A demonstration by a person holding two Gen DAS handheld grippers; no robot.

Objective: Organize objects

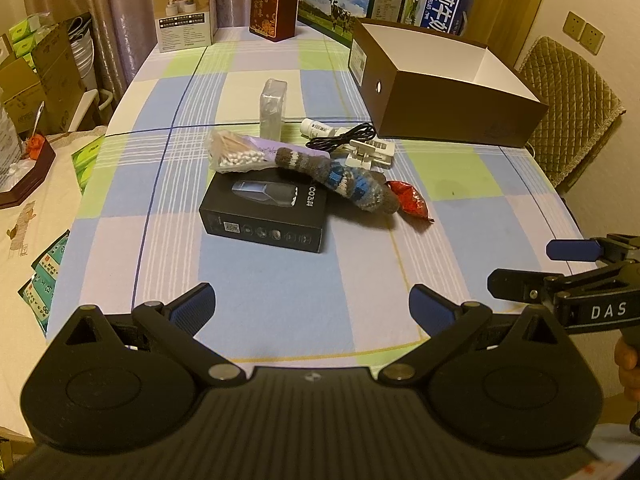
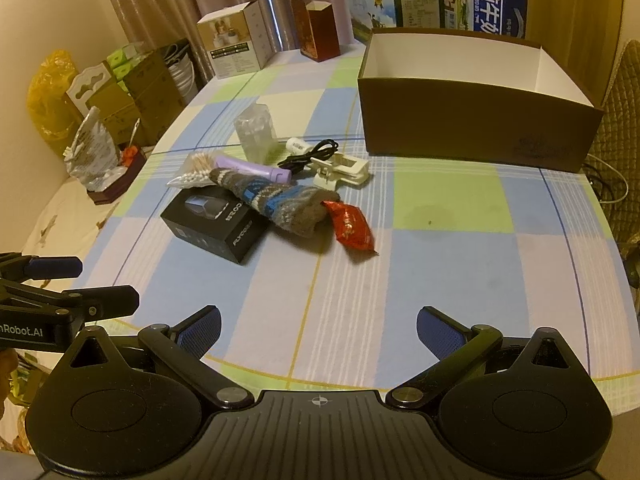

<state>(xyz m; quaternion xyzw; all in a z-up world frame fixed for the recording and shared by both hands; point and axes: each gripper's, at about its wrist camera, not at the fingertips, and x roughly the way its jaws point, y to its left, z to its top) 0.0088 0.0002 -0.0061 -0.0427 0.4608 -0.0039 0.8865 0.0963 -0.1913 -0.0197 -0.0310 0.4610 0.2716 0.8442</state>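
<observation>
On the checked tablecloth (image 1: 280, 280), at its near edge, I hold both tools low and level: my left gripper (image 1: 312, 300) has its blue pads spread wide with nothing between them, and my right gripper (image 2: 319, 330) is likewise spread and empty. The clutter sits mid-table, well apart from both tools: a black carton (image 1: 264, 216) lies flat, a striped knitted sock (image 1: 340, 180) rests across its far corner, and a red foil packet (image 2: 350, 226) touches the sock's toe end. Behind them lie a bag of cotton swabs (image 1: 236, 154), a lilac tube (image 2: 252, 170), a clear plastic case (image 1: 273, 108) standing upright, a small white bottle (image 1: 316, 128), a black cable (image 1: 344, 138) and a white clip (image 2: 340, 170). The open brown box (image 1: 452, 108) stands at the far right, apart from the pile. The right wrist view looks down into it and shows a bare white interior; the left wrist view shows only a slice of the inside but reveals a round hole and label on its end wall. Each view catches the other tool at its margin, and the left view alone shows my right hand (image 1: 628, 368) on the handle. Bare cloth lies between the tools and the pile, and between the pile and the box. The left table edge borders stacked cartons (image 2: 140, 92); a quilted chair (image 1: 568, 108) stands past the right edge.
</observation>
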